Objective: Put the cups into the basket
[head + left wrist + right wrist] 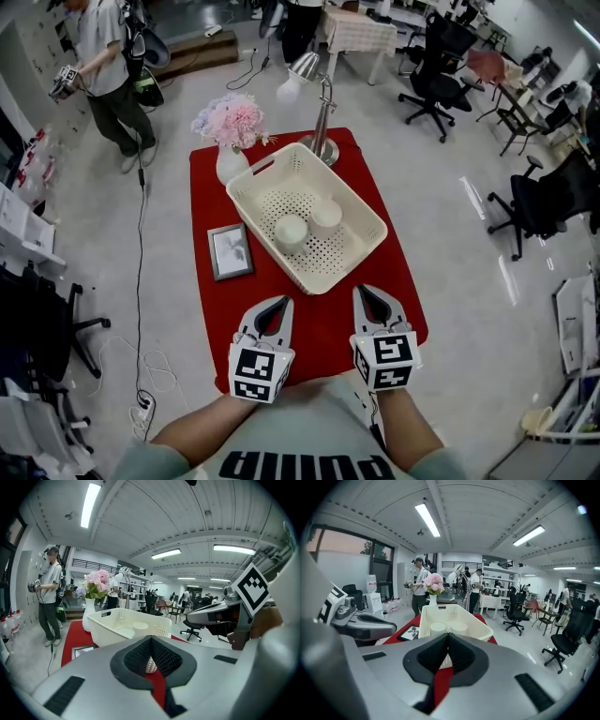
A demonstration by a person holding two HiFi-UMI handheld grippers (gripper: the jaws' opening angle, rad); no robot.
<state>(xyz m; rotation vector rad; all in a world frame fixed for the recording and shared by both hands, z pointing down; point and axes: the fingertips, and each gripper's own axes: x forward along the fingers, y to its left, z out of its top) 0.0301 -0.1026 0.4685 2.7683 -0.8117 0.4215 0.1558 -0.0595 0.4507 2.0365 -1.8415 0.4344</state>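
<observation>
where one basket (343,187) sits, two cups (291,230) stand inside

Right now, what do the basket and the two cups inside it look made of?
The basket: probably moulded plastic, cream and matte; the rows of small holes and the rounded rim suggest it. The left cup and the right cup: white, smooth, low sheen; ceramic or plastic, the look leaves it open.
</observation>
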